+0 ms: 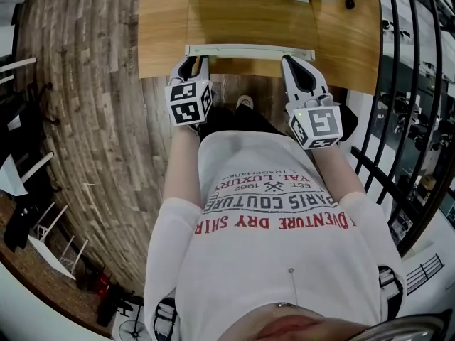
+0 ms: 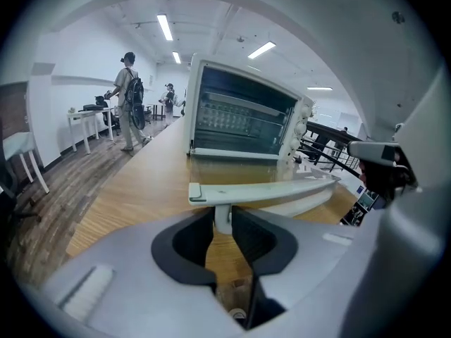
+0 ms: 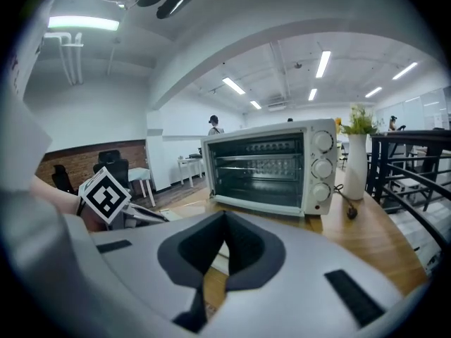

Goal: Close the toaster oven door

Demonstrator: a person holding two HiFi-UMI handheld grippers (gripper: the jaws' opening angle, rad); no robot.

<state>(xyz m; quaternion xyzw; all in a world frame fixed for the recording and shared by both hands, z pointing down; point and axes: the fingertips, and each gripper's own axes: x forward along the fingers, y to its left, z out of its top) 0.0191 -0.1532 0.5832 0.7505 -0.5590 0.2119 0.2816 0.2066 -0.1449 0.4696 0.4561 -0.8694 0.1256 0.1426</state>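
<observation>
The white toaster oven (image 2: 246,115) stands on the wooden table, its glass door (image 1: 249,20) folded down flat toward me. The pale door handle (image 1: 249,50) runs along the door's near edge. My left gripper (image 1: 190,66) is at the handle's left end; in the left gripper view (image 2: 223,220) its pads press on the handle's white post, below the bar (image 2: 268,189). My right gripper (image 1: 293,66) is at the handle's right end. In the right gripper view (image 3: 224,234) its jaws stand close together with a pale piece of the handle between them, and the oven (image 3: 268,164) is ahead.
The table (image 1: 163,27) ends just short of my body. A black railing (image 1: 412,119) runs along the right. A white vase (image 3: 358,167) and the oven's cord stand to the right of the oven. People (image 2: 130,97) stand far back by desks.
</observation>
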